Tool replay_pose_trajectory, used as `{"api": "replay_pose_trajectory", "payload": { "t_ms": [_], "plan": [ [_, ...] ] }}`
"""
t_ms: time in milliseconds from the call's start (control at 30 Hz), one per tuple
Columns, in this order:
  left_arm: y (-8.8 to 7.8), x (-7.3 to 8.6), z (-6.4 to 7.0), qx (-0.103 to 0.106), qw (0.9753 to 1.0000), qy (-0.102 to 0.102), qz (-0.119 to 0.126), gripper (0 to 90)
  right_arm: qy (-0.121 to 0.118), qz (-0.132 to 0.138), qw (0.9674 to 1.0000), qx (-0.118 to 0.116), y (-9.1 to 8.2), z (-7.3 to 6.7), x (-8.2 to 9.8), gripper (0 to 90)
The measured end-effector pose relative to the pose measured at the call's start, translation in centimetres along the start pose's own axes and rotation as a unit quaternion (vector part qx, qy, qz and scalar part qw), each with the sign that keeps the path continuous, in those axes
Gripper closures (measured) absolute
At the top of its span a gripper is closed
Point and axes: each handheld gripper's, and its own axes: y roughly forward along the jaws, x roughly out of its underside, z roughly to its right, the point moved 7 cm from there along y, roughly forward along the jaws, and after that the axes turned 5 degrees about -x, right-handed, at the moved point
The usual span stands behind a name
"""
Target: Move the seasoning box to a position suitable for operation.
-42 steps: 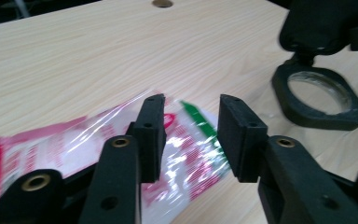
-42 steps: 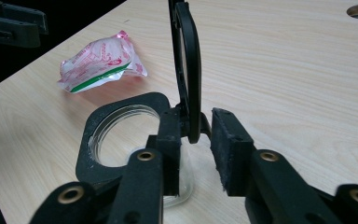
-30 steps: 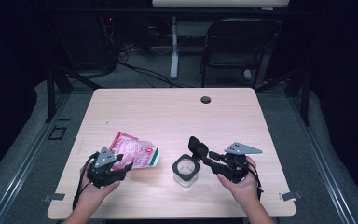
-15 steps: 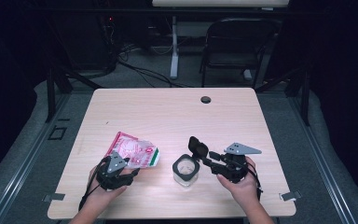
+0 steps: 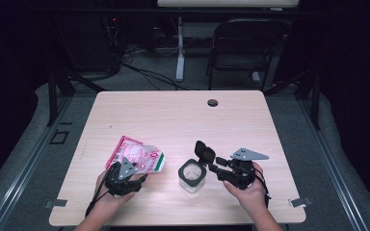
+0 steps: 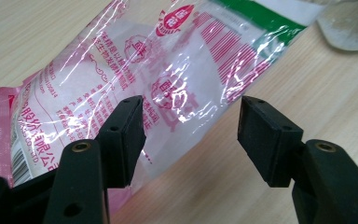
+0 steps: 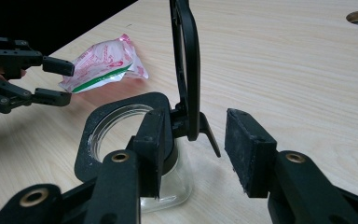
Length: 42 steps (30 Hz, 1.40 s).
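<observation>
Left gripper open wide, jaws just been opening, nothing pinched; pouch lies flat just beyond the tips, long axis running far-left to near-right, near edge between the jaws. Right gripper part open, jaws just been widening, astride the hinge of the jar with its flip lid upright; contact unclear. Jar contents hard to make out.

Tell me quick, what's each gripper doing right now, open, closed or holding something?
Left gripper: open, jaws just widened, above the pink-printed clear plastic packet, holding nothing.
Right gripper: open, jaws just widened, at the black flip lid of the clear glass jar, not clamped.
</observation>
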Motion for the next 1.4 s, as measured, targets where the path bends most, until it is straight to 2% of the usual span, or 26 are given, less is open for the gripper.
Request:
{"api": "replay_pose_trajectory", "payload": {
  "t_ms": [100, 567, 667, 800, 833, 867, 900, 1000, 1033, 1100, 1267, 1400],
  "plan": [
    [0.6, -0.1, -0.4, -0.015, 0.9999, 0.005, -0.005, 41.2, 0.000, -0.001, 1.0000, 0.005, -0.1, 0.1, 0.2, 58.0],
    [2.5, -1.1, -0.3, -0.023, 0.9994, 0.024, -0.007, 41.1, 0.005, 0.005, 0.9999, 0.013, -0.6, 0.1, 0.7, 57.5],
    [2.9, -1.2, -0.6, -0.021, 0.9996, 0.017, -0.005, 44.3, 0.008, 0.007, 0.9998, 0.015, -0.9, 0.2, 0.8, 57.3],
    [2.9, -1.3, -1.1, -0.002, 0.9999, -0.013, 0.006, 51.4, 0.009, 0.008, 0.9998, 0.018, -1.1, 0.3, 0.9, 57.3],
    [3.0, -1.3, -1.2, 0.002, 0.9998, -0.020, 0.009, 56.9, 0.008, 0.008, 0.9998, 0.018, -1.1, 0.3, 1.0, 57.2],
    [3.0, -1.3, -1.4, 0.005, 0.9996, -0.026, 0.010, 56.9, 0.008, 0.008, 0.9998, 0.018, -1.1, 0.3, 1.0, 57.2],
    [3.1, -1.2, -1.6, 0.015, 0.9992, -0.036, 0.009, 61.2, 0.009, 0.008, 0.9997, 0.020, -1.2, 0.3, 1.0, 57.2],
    [3.4, -1.0, -2.0, 0.026, 0.9982, -0.054, 0.010, 65.0, 0.008, 0.007, 0.9997, 0.021, -1.2, 0.3, 1.0, 57.1],
    [3.4, -1.0, -2.0, 0.026, 0.9982, -0.054, 0.010, 66.2, 0.008, 0.007, 0.9997, 0.021, -1.2, 0.3, 1.0, 57.0],
    [3.7, -0.8, -2.3, 0.037, 0.9966, -0.073, 0.009, 68.4, 0.008, 0.006, 0.9997, 0.022, -1.3, 0.4, 1.1, 57.0],
    [3.8, -0.8, -2.6, 0.039, 0.9960, -0.079, 0.009, 72.6, 0.009, 0.007, 0.9997, 0.021, -1.3, 0.4, 1.2, 56.9],
    [3.9, -0.8, -2.8, 0.036, 0.9959, -0.082, 0.010, 80.9, 0.012, 0.009, 0.9997, 0.021, -1.4, 0.4, 1.2, 56.9]
  ]
}}
